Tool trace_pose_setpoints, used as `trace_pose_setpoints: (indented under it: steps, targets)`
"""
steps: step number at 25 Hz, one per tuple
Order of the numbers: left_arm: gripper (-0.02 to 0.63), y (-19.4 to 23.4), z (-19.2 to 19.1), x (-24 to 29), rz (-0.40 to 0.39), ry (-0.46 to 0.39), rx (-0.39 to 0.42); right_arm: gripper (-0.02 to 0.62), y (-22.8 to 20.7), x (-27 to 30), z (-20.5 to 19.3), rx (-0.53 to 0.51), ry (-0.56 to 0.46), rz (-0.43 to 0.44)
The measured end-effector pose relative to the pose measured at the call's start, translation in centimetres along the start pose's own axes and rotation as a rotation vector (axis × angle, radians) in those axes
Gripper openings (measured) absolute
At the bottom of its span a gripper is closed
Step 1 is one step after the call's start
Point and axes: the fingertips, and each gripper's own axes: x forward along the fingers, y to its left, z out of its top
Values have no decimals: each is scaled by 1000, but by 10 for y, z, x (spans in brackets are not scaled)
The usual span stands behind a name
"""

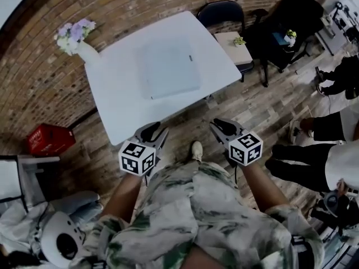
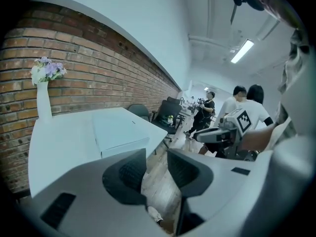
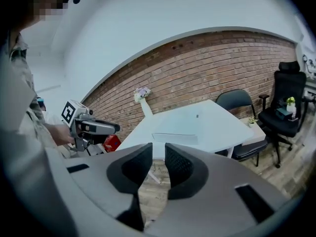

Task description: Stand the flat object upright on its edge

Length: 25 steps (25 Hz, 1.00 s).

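Left gripper [image 1: 156, 131] and right gripper [image 1: 220, 126], held side by side above the wooden floor, just short of the near edge of the white table [image 1: 115, 102]. Each has its jaws a narrow gap apart and holds nothing; in the left gripper view [image 2: 157, 168] and the right gripper view [image 3: 158, 163] only floorboards show between the pads.

Step in hand, as judged: the approach, with the task's thing untouched. The flat white box [image 1: 168, 69] lies face down on the table's middle, well apart from both grippers.

Next move, as judged: reach over the bare near part of the table, take one long edge of the box, tip it up, and steady it with the other gripper, since a thin edge gives little footing.

Surroundings, left to right: a red crate [image 1: 49, 139] on the floor; a white vase of flowers [image 1: 77, 38] at the table's far left corner, clear of the box; a dark chair [image 1: 221, 10] behind the table; a small side table [image 1: 238, 52] with a plant; seated people [image 1: 331, 128] at the right. Nothing lies between the grippers and the box.
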Motion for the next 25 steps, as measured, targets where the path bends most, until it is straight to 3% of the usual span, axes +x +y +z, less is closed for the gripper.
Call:
trace_pose_setpoints:
  steps: [12,25]
  targets:
    - [126,45,43,64,105,-9,-108,106,-93,65,44,53,50,110]
    - [129,157,76,85,58,21,-123,130,-120,153,84,126,95,20]
